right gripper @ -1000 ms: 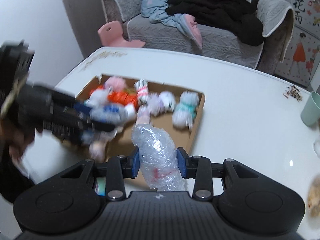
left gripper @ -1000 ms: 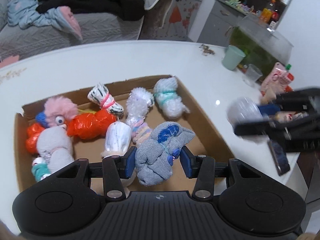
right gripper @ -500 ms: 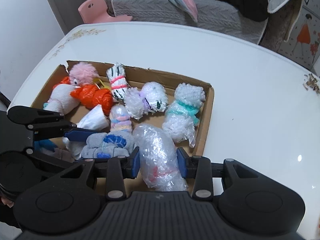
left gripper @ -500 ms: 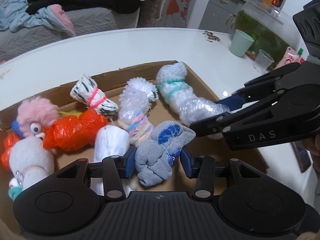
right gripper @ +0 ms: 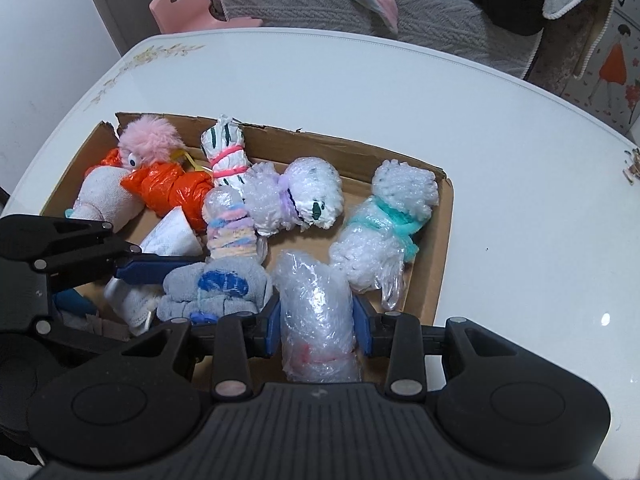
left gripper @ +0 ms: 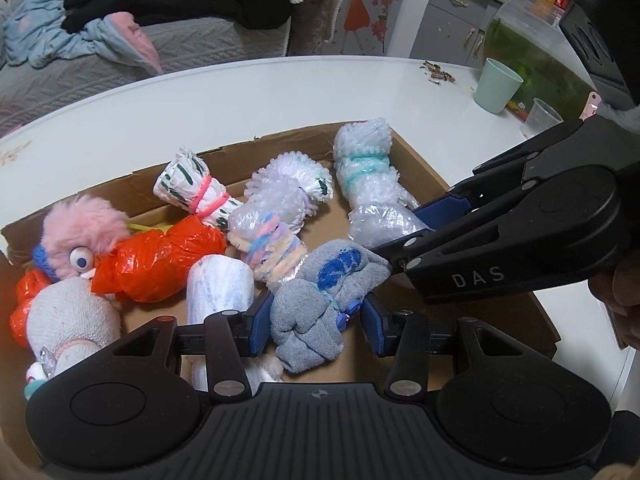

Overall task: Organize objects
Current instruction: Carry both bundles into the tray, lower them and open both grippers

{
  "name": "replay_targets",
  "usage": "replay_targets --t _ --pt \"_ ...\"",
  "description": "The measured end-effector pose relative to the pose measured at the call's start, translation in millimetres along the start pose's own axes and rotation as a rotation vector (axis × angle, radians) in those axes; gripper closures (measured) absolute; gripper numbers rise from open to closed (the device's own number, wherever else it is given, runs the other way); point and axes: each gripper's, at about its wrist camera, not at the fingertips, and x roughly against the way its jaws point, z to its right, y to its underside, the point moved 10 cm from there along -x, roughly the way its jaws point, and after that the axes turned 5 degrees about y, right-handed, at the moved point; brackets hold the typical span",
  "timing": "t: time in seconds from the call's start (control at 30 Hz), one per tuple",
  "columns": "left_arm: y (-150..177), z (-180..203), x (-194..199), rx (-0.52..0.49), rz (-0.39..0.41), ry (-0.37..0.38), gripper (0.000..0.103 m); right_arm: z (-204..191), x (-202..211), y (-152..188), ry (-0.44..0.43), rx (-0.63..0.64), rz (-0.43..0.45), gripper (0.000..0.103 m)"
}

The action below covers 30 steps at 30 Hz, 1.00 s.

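The left tool is clenched on a soft grey cloth bundle with a blue patch. Its blue pads press both sides of the bundle, down low inside the shallow brown cardboard box on the white tabletop.

The right tool is clenched on a see-through bubble-wrap bundle, and it is just inside the near edge of the same box. The grey bundle sits right beside it, on that tool's left side, and the two look like they touch.

Just past the right tool's tips lies a white fluffy bundle tied with a teal band. Past the left tool's tips lie a bubble-wrap bundle tied with pink, blue and yellow yarn, a shiny orange plastic bundle and a fuzzy pink toy with one big eye. A white bundle with green stripes and a pink tie lies farther back.

Far off to the left tool's right, a light green cup stands on the tabletop.
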Motion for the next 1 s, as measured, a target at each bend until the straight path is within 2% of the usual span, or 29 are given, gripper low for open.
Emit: replay_targets --t 0.17,0.27,0.43,0.5,0.7,0.87,1.0 --pt "1.6 0.3 -0.2 -0.015 -0.004 -0.019 0.045 5.0 -1.8 4.7 0.015 -0.005 -0.017 0.067" --pt "2.4 2.0 0.9 -0.022 -0.002 -0.015 0.035 5.4 -0.4 6.8 0.012 -0.018 -0.014 0.066" --pt "2.9 2.8 4.6 -0.025 -0.002 -0.018 0.030 6.1 4.3 7.2 0.022 -0.019 -0.009 0.063" --pt "3.2 3.6 7.1 -0.020 -0.004 -0.017 0.024 5.6 8.3 8.5 0.024 -0.023 -0.003 0.062" --pt "4.1 11.2 16.8 -0.034 -0.012 -0.017 0.022 4.4 25.2 9.4 0.031 -0.028 0.023 0.058" --pt "9.4 9.9 45.5 -0.018 -0.010 -0.034 0.018 6.4 49.9 8.4 0.038 -0.048 0.070 0.056" --pt "24.1 8.5 71.8 0.000 -0.015 -0.041 0.017 4.9 82.3 21.9 0.035 -0.067 0.126 0.050"
